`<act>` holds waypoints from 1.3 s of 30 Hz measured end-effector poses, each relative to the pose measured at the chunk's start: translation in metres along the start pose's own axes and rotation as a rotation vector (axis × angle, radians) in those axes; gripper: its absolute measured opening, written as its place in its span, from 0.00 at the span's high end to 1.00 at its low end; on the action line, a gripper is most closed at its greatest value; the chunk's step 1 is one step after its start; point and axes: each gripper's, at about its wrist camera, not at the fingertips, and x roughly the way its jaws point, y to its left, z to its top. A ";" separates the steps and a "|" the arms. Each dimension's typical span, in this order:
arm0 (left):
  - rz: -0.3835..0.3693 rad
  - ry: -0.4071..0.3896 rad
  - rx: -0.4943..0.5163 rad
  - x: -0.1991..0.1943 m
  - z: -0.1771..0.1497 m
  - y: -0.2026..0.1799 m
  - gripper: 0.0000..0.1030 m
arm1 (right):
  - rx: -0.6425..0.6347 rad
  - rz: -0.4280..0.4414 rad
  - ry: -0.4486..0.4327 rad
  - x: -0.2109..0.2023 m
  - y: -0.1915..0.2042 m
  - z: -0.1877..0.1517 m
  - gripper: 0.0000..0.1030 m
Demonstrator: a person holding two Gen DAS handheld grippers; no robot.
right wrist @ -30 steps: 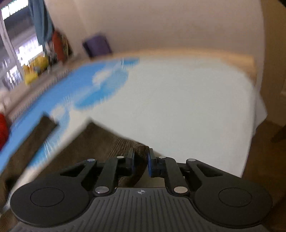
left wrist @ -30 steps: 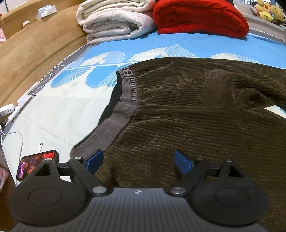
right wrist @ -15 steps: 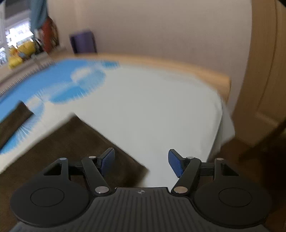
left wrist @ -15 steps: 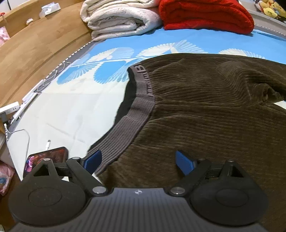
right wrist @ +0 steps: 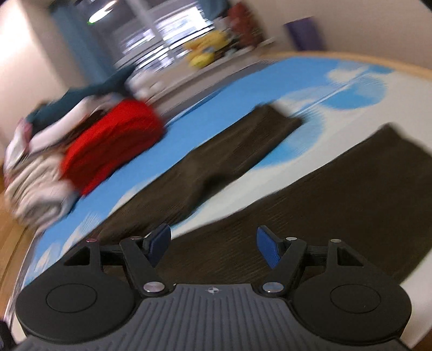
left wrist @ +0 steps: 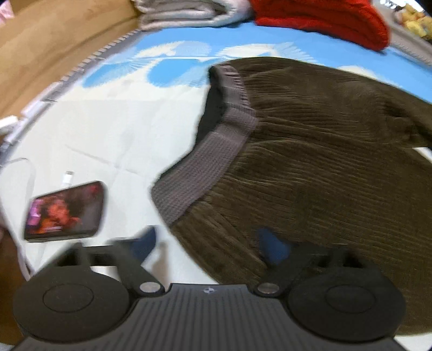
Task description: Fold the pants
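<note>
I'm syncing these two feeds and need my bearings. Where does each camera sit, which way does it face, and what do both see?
Left wrist: sits on the left gripper, angled down at the pants by the waistband, a phone beside; its closing fingers straddle the pants' edge.
Right wrist: sits on the right gripper, looking across the bed along both pant legs toward a window; its opening fingers hold nothing.
Shared: the pants, the bed's blue sheet, the red blanket and pale folded bedding.

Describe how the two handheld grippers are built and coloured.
Both look alike: the left gripper and right gripper have blue finger pads on black linkage arms with silver pivot pins, two round black discs, and a ribbed grey body bearing a small crosshair mark.
</note>
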 end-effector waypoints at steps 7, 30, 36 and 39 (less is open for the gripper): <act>-0.056 0.012 -0.053 -0.002 -0.002 0.020 0.95 | -0.250 0.002 0.039 0.013 0.037 -0.050 0.30; -0.016 -0.165 0.042 -0.057 -0.009 -0.004 0.09 | -0.230 0.073 0.102 0.012 0.048 -0.071 0.30; -0.137 -0.202 0.078 -0.085 -0.011 -0.034 0.09 | -0.179 0.057 0.043 0.001 0.042 -0.064 0.30; -0.214 -0.194 0.084 -0.096 -0.010 -0.049 0.09 | -0.148 0.061 0.021 -0.003 0.041 -0.062 0.30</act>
